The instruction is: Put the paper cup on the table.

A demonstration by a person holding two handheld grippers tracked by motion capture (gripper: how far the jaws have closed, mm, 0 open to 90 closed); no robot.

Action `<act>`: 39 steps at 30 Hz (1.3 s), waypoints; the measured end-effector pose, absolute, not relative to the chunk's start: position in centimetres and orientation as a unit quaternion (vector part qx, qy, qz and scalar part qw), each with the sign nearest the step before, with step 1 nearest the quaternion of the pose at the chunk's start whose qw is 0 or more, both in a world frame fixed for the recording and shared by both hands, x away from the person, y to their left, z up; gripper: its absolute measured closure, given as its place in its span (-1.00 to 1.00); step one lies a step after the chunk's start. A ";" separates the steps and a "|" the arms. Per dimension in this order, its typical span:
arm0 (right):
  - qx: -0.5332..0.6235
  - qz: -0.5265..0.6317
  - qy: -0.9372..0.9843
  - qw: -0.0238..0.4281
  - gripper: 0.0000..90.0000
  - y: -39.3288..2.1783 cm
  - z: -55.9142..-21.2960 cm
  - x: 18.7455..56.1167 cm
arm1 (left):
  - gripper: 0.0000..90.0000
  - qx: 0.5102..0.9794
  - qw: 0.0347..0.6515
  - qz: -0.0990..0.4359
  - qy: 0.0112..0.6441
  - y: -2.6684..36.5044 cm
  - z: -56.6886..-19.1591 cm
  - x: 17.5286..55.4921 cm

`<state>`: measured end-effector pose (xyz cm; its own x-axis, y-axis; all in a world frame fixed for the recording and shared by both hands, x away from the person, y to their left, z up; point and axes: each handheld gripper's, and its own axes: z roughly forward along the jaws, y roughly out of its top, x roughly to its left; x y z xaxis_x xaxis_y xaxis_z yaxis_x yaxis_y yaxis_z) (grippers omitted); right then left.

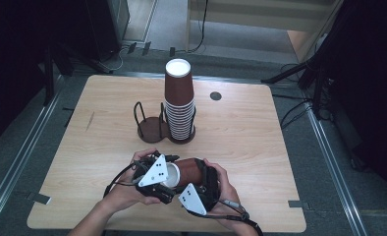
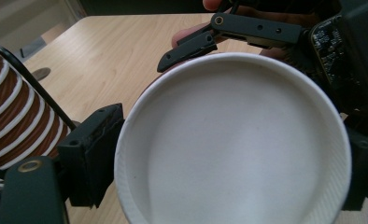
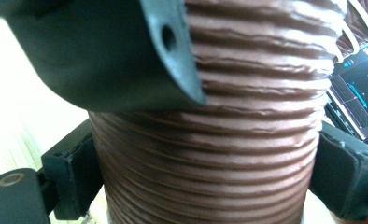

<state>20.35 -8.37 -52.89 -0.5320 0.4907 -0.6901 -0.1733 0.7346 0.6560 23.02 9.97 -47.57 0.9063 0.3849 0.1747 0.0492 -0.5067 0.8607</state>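
- Left gripper point(image 1: 168, 183), fingers point(image 2: 91, 154): black pads set at either side of the white rim of the paper cup point(image 1: 184, 173), touching it at 9 and 3 o'clock in the left gripper view; pinching the mouth end.
- Right gripper point(image 1: 201, 183), fingers point(image 3: 74, 172): black pads pressed against the cup's ribbed brown wall at 9 and 3 o'clock in the right gripper view; clamped round the body. A jaw of the other gripper crosses the upper left of that view, touching the ribs.
- Paper cup: brown ribbed outside, white inside, lying on its side between the two grippers, above the near edge of the table point(image 1: 260, 147), at 6 o'clock in the high view. Mouth turned towards the left gripper, base towards the right.
- Hands: left hand point(image 1: 127, 189) and right hand point(image 1: 226, 189), one round each gripper, entering from 6 o'clock.
- Table: pale wood, rounded corners.
- Cup holder point(image 1: 150, 125): dark two-bay wire stand at table centre, 12 o'clock from the grippers, well apart from them. Left bay empty.
- Cup stack point(image 1: 179, 105): brown cups with white rims, nested mouth-down in the right bay, upright.
- Dark round disc point(image 1: 215, 96): on the tabletop at 1 o'clock, beyond the stack.
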 end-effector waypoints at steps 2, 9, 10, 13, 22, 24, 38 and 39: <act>0.099 0.349 0.803 0.474 -0.79 -8.4 -53.0 20.4 | -0.61 0.851 0.480 0.171 0.127 10.0 -47.6 23.0; 0.110 0.346 0.801 0.477 -0.83 -8.2 -53.1 20.4 | -0.53 0.853 0.475 0.175 0.123 10.1 -47.5 22.8; 0.108 0.347 0.802 0.474 -0.84 -8.2 -53.1 20.4 | -0.53 0.853 0.476 0.172 0.123 10.1 -47.5 22.8; 0.110 0.351 0.804 0.467 -0.86 -8.1 -52.9 20.4 | -0.52 0.851 0.482 0.164 0.124 10.5 -47.4 22.9; 0.124 0.365 0.791 0.475 -0.95 -8.0 -52.2 20.4 | -0.51 0.826 0.514 0.174 0.151 11.3 -47.4 22.8; 0.125 0.368 0.790 0.474 -0.95 -7.9 -51.9 20.5 | -0.51 0.823 0.519 0.178 0.150 11.4 -47.4 22.8; 0.102 0.376 0.789 0.475 -1.00 -7.5 -50.6 20.2 | -0.50 0.808 0.533 0.179 0.176 12.9 -47.4 23.0; 0.101 0.375 0.788 0.478 -1.00 -7.5 -50.5 20.2 | -0.50 0.807 0.532 0.184 0.178 13.0 -47.4 23.0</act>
